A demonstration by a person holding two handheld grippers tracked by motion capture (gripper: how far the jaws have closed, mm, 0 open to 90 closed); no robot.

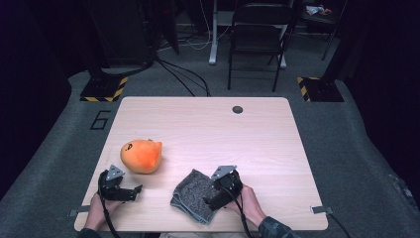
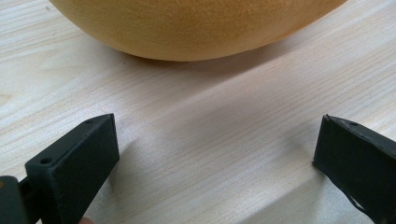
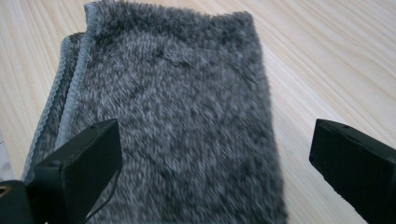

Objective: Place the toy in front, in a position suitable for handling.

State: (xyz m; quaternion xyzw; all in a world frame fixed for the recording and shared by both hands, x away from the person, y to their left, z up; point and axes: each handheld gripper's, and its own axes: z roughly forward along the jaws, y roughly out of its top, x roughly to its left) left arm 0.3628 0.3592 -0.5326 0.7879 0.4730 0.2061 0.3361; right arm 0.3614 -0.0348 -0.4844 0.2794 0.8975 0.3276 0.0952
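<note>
— Towel (image 3: 173, 126) first: my right gripper (image 3: 212, 154) hangs wide open over it, near the table's (image 1: 208, 124) front edge.
— Left gripper (image 2: 217, 158)?
— Open too, empty, short of the orange plush (image 1: 141, 155). I'd drop lower, then pinch one folded edge.

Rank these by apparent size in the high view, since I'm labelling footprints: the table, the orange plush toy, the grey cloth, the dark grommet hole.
1. table, by far largest.
2. orange plush toy and grey cloth: look about alike, and the right gripper covers part of the cloth, so I won't rank them.
3. grommet hole, smallest.
</note>
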